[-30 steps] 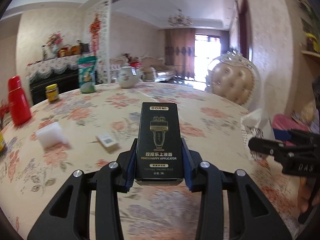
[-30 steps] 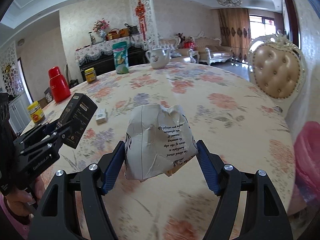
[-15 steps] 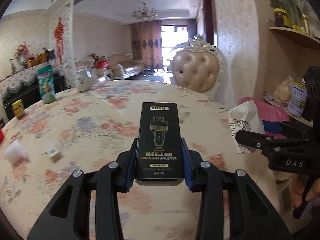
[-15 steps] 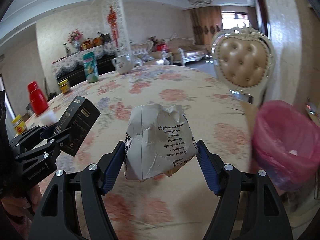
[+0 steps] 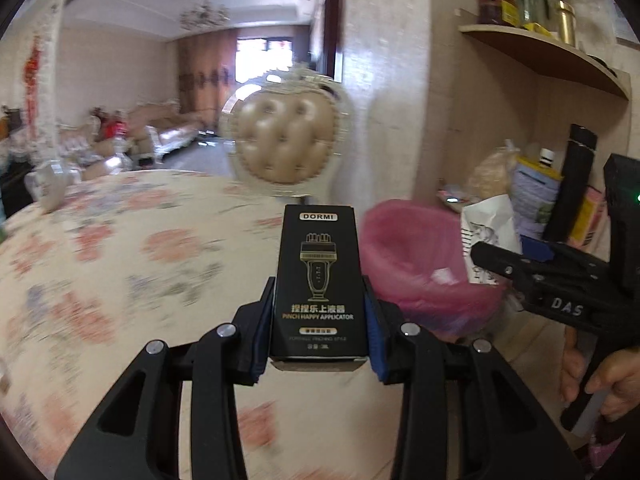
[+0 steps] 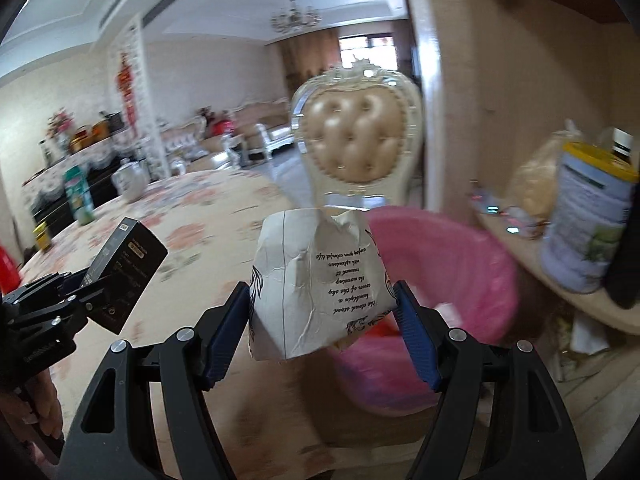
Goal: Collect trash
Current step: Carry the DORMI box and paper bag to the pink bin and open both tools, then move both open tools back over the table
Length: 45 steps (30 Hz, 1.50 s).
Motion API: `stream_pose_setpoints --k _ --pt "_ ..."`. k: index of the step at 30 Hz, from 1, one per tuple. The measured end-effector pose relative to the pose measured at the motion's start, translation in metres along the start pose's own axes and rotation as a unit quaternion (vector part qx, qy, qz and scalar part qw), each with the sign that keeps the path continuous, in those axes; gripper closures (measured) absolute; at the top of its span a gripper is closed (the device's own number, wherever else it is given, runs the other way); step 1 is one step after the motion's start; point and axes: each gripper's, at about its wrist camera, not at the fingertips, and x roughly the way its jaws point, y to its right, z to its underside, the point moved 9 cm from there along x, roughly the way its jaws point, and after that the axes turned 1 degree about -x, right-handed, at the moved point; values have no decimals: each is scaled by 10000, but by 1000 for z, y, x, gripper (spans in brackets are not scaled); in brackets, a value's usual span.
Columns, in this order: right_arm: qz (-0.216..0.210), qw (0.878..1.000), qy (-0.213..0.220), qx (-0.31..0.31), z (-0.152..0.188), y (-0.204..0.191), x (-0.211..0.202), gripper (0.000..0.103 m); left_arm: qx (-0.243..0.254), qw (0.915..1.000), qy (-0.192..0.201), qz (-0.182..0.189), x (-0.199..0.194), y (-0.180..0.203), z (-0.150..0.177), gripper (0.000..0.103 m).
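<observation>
My left gripper (image 5: 319, 312) is shut on a black DORMI box (image 5: 319, 280), held upright above the table's right edge. The box also shows at the left in the right wrist view (image 6: 124, 276). My right gripper (image 6: 322, 304) is shut on a crumpled white paper bag (image 6: 316, 280) with printed text. The bag also shows in the left wrist view (image 5: 486, 236). A bin lined with a pink bag (image 5: 416, 264) stands beside the table, just beyond both grippers; it also shows in the right wrist view (image 6: 452, 280), right behind the paper bag.
The round table with a floral cloth (image 5: 120, 264) lies to the left. A padded chair (image 5: 286, 144) stands behind the bin. A wooden shelf unit (image 6: 560, 280) with a tin (image 6: 588, 220), bottles and bags is to the right of the bin.
Both grippers have swung right, away from the table's middle and toward the pink bin. The bin is now close in front of both. Each gripper keeps its hold.
</observation>
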Motion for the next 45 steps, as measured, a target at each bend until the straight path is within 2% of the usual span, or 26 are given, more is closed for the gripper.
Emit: stream_pose_setpoints --k 3,8,12,18,19,20,22,24,28,31,33,37,39,41,45 --pt "147 9997 -10 190 -8 39 13 34 100 9995 -91 298 30 24 -16 65" --pt "319 9987 -212 329 -9 88 44 34 446 9976 -182 503 78 65 -40 65" --pt "315 9981 -327 414 -9 104 62 34 534 9963 -319 597 113 85 -52 65" --pt "280 9984 -294 390 -15 119 74 32 313 9946 -591 794 156 96 -59 63" --pt "249 9985 -288 395 -16 119 75 26 281 9946 -621 780 159 95 -59 55" --pt "233 9985 -269 405 -16 121 76 25 227 9952 -617 725 160 92 -59 42" --pt "215 9986 -228 432 -17 121 74 25 130 9965 -486 663 158 85 -59 35" --pt "216 9987 -150 446 -18 121 66 25 126 9974 -445 554 151 75 -56 35" --pt "138 9987 12 491 -17 111 49 25 42 9992 -310 240 125 42 -44 19" --pt "-54 9989 77 468 -17 90 36 25 -25 9997 -136 -180 88 8 -26 6" --pt "-176 9993 113 309 -17 68 29 25 -54 9990 -56 -442 62 -13 -12 5" --pt "-673 9977 73 -26 -13 3 21 25 -31 9925 119 -1215 -10 -66 23 5" --pt "-919 9954 19 -286 -9 -37 20 25 -71 9875 161 -1568 -44 -94 38 5" --pt "-1226 9910 -58 -536 -4 -82 23 25 -155 9781 194 -2066 -82 -128 53 5" --pt "-1912 9759 -327 -999 13 -191 31 25 -646 9493 274 -3065 -158 -207 82 5"
